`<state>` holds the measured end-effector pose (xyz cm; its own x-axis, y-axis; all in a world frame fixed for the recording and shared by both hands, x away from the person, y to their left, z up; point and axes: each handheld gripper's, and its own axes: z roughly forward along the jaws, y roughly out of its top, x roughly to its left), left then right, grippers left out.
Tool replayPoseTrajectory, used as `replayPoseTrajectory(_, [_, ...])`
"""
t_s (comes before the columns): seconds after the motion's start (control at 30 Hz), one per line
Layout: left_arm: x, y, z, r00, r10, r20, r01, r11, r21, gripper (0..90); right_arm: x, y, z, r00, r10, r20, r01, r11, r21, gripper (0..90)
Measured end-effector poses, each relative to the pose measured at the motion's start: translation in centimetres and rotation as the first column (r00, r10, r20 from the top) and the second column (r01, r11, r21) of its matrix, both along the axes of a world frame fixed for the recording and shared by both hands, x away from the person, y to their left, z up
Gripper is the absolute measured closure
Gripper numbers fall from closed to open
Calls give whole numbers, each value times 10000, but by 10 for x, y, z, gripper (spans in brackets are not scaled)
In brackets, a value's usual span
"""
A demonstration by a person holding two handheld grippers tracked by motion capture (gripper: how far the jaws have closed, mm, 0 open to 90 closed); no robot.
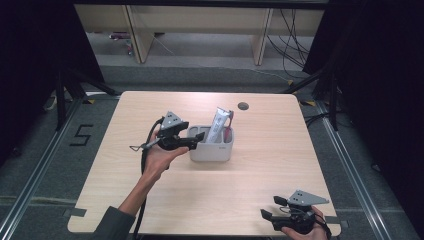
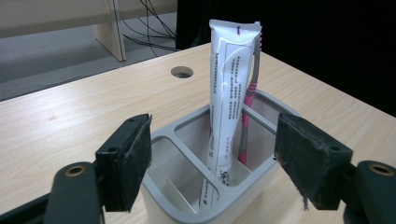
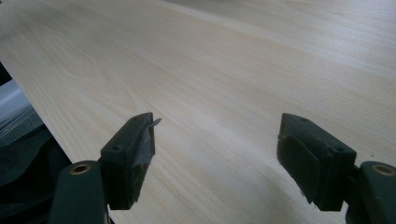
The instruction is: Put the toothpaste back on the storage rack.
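At frame centre, toothpaste (image 1: 219,125) and toothbrush (image 1: 229,125) are stood in the caddy (image 1: 212,151), both the left gripper (image 1: 199,139) and the right gripper (image 1: 266,216) spread wide and empty.

Light wooden table (image 1: 210,190) with round cable hole (image 1: 243,106) at far edge; floor marking "5" (image 1: 81,135) left; cables (image 1: 295,45) far right.

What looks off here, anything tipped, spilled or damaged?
Nothing spilled. The tube and toothbrush lean in the holder, as expected. The left gripper pads look frayed at the edge.
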<state>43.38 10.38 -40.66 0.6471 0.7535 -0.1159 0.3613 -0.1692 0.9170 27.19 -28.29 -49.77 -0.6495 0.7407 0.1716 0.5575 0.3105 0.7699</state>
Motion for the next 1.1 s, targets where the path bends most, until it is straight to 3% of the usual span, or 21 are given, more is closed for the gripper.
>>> replayPoseTrajectory(0.33, [-18, 15, 0, 10000, 10, -62, -10, 10000, 70, 210, 0, 0, 0, 10000, -6, -75, 6, 10000, 30, 286])
replayPoseTrajectory(0.77, [-42, 32, -3, 9992, -245, 321, 233, 9990, 386, 186, 0, 1, 0, 10000, -13, -47, 13, 9999, 136, 286])
replayPoseTrajectory(1.1, [-55, 50, -10, 9993, -310, 227, 304, 9992, 244, 184, 0, 2, -1, 10000, -15, -66, 15, 9999, 121, 286])
